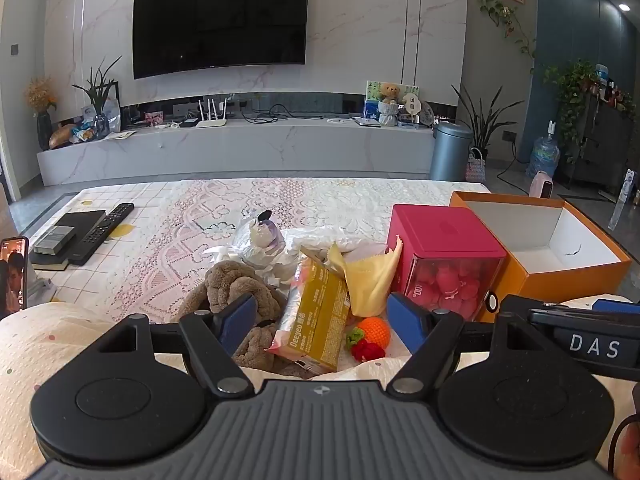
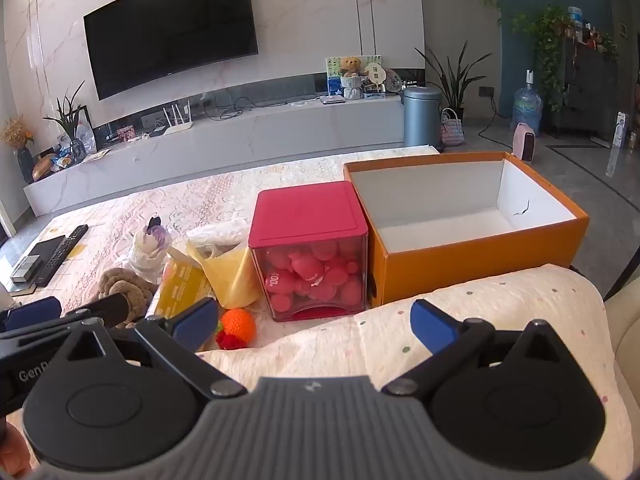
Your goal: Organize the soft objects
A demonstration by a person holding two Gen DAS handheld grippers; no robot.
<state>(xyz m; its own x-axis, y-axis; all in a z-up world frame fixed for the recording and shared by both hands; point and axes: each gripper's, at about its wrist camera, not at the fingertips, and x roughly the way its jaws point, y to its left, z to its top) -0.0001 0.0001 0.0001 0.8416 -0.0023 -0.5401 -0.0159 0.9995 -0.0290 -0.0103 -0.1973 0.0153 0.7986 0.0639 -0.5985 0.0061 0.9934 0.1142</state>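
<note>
left tongs (image 1: 322, 322): wide open, holding nothing
brown plush (image 1: 236, 294): fuzzy, floppy, just past the left pad
yellow pack (image 1: 316, 320): lying between the pads
right tongs (image 2: 316, 322): released too

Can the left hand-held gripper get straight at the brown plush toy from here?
Probably yes: the left hand-held gripper is open, and the brown plush toy lies uncovered just ahead of its left finger, beside the yellow packet.

Wall-mounted black television (image 1: 221, 22), white router (image 1: 211, 122) on long marble console (image 1: 240, 148), grey-blue lidded bin (image 1: 451, 150), leafy potted plant (image 1: 484, 120), water jug (image 1: 543, 156) on floor, remote control (image 1: 105, 229) beside stacked dark books (image 1: 64, 240), phone (image 1: 14, 274) propped upright at left.
</note>
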